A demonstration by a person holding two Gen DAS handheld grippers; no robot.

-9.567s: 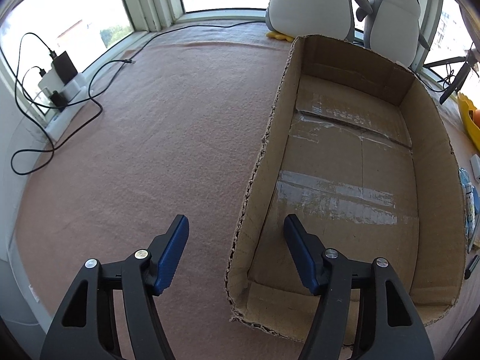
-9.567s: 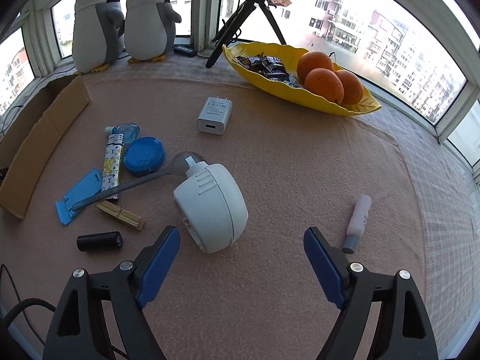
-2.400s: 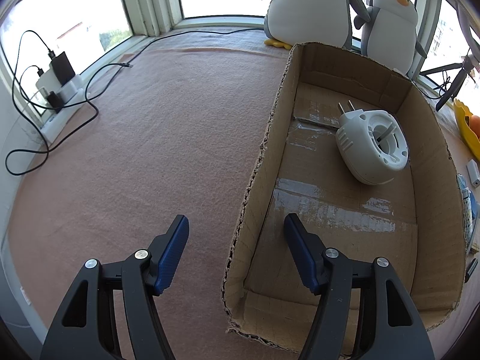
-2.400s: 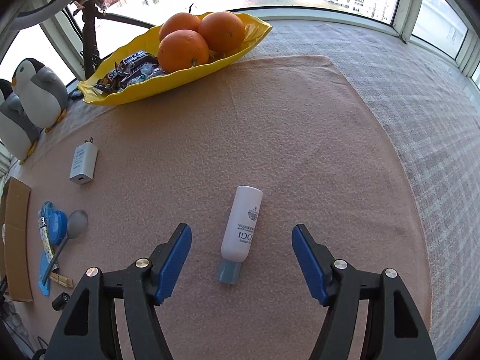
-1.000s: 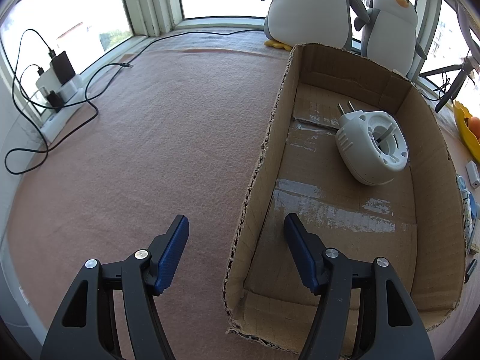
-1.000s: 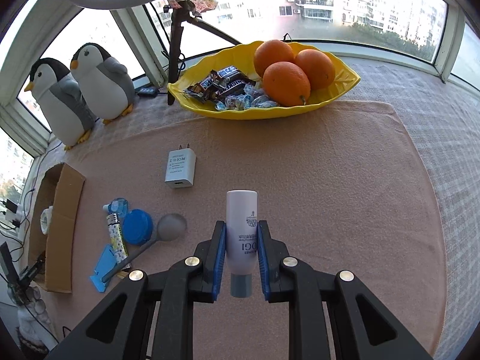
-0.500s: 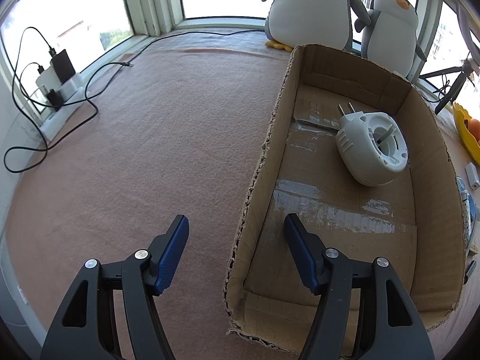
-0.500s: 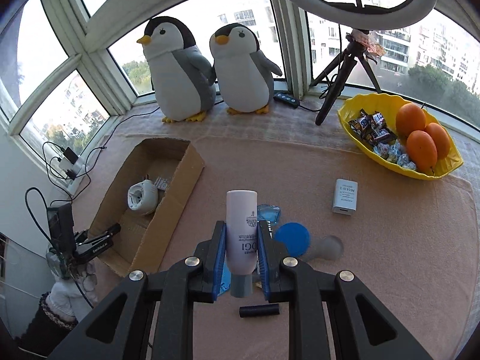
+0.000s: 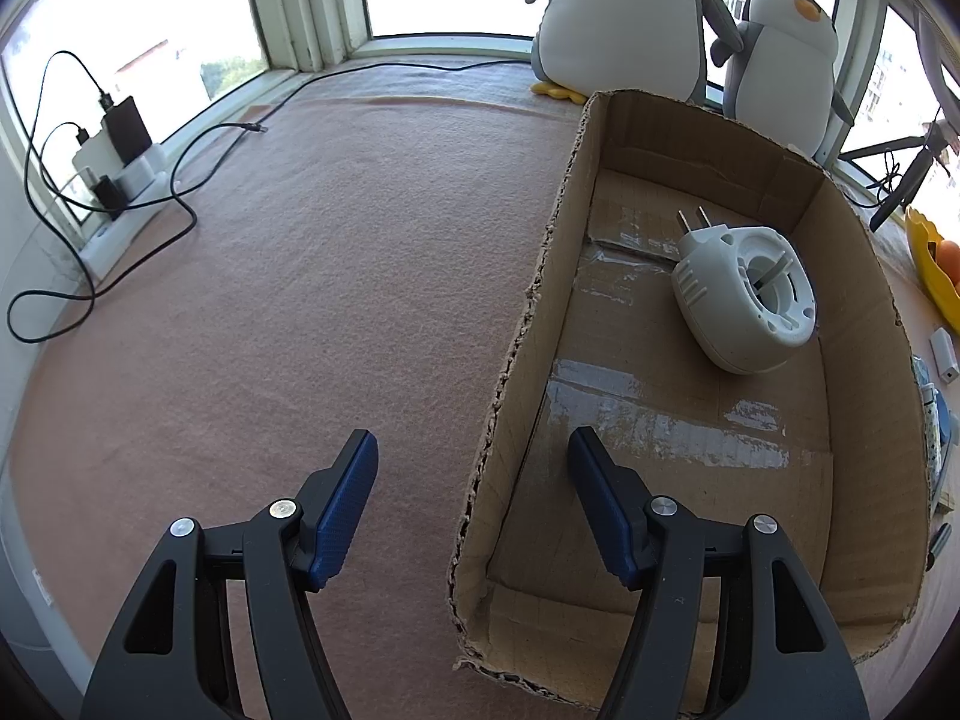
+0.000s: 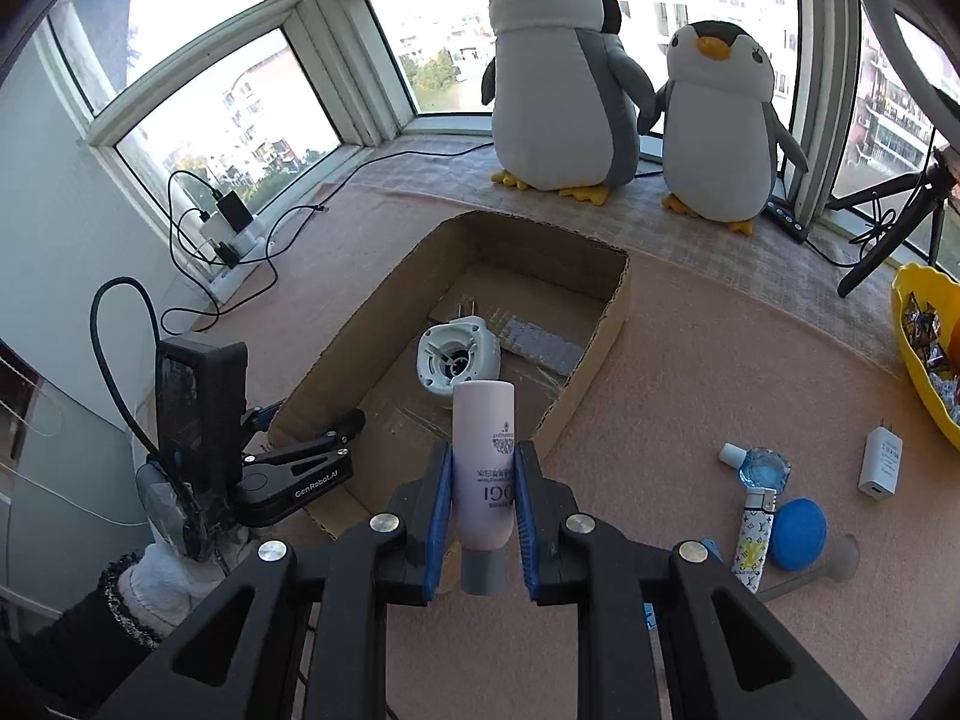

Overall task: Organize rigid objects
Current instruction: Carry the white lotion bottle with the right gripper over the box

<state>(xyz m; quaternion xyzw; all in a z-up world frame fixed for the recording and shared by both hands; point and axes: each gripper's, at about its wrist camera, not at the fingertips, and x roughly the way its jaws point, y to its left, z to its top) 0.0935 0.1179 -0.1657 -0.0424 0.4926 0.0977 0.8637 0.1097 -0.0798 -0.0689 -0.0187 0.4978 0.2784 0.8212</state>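
Observation:
My right gripper (image 10: 483, 449) is shut on a white bottle (image 10: 483, 420) with a grey cap pointing back toward me. It hangs above the mat just in front of the cardboard box (image 10: 600, 324). Inside the box lies a white plug-in device (image 10: 456, 360), also seen in the left wrist view as the device (image 9: 744, 306) toward the far end of the box (image 9: 864, 420). My left gripper (image 9: 474, 444) is open, its blue pads straddling the box's left wall without pressing on it. The right wrist view shows this left gripper (image 10: 306, 426) at the box's near corner, held by a gloved hand (image 10: 156, 588).
Two plush penguins (image 10: 564, 78) stand behind the box. A power strip with cables (image 9: 114, 180) lies at the far left. Right of the box are a lighter (image 10: 753, 534), a blue lid (image 10: 798, 534), a small blue bottle (image 10: 762, 468), a white charger (image 10: 879, 462), a yellow dish (image 10: 912, 348) and a tripod (image 10: 888, 228).
My right gripper has swung left with the bottle, from over the open mat to just in front of the box. The left gripper has stayed where it was.

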